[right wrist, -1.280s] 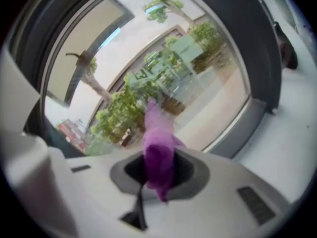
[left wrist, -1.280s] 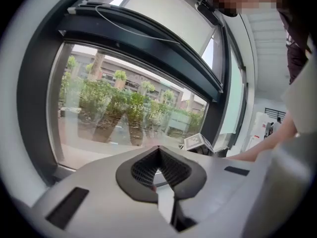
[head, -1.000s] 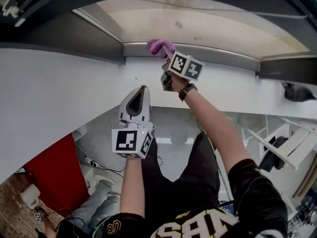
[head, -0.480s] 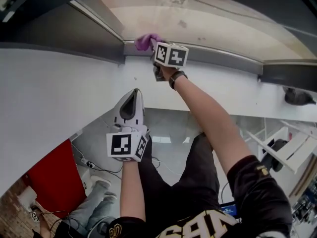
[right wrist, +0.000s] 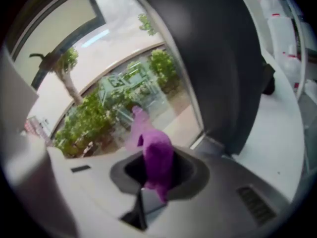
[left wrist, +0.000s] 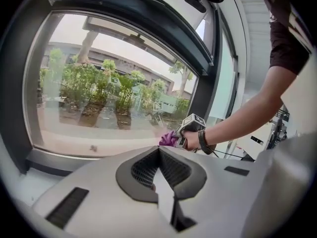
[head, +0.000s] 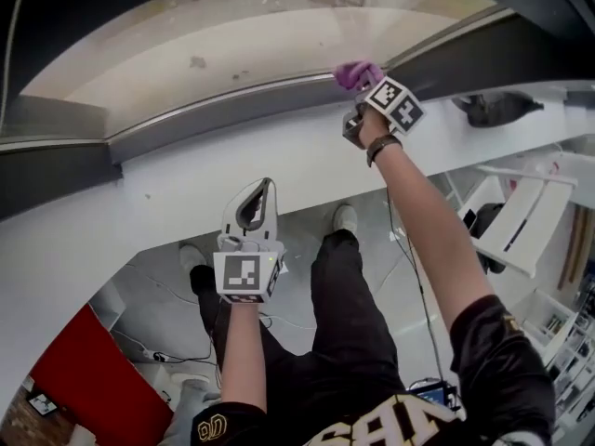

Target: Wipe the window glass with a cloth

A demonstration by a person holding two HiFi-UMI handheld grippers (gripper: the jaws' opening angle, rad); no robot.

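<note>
A purple cloth [head: 354, 72] [right wrist: 156, 157] [left wrist: 169, 139] is clamped in my right gripper [head: 368, 89] [right wrist: 157, 175] [left wrist: 179, 138], whose jaws are shut on it. The cloth presses on the window glass [head: 223, 49] [right wrist: 124, 98] [left wrist: 99, 98] at its lower right corner, beside the dark frame [right wrist: 218, 68]. My left gripper [head: 255, 203] [left wrist: 159, 168] hangs back from the glass over the white sill [head: 186, 193], jaws shut with nothing between them.
A small dirt spot [left wrist: 92, 147] [head: 196, 62] marks the glass near its lower edge. A dark object [head: 497, 109] lies on the sill to the right. White furniture [head: 516, 221] and a red panel [head: 102, 379] stand on the floor below.
My right gripper has swept the cloth from the glass's lower left along the bottom edge to the lower right corner. The left gripper has stayed about where it was.
</note>
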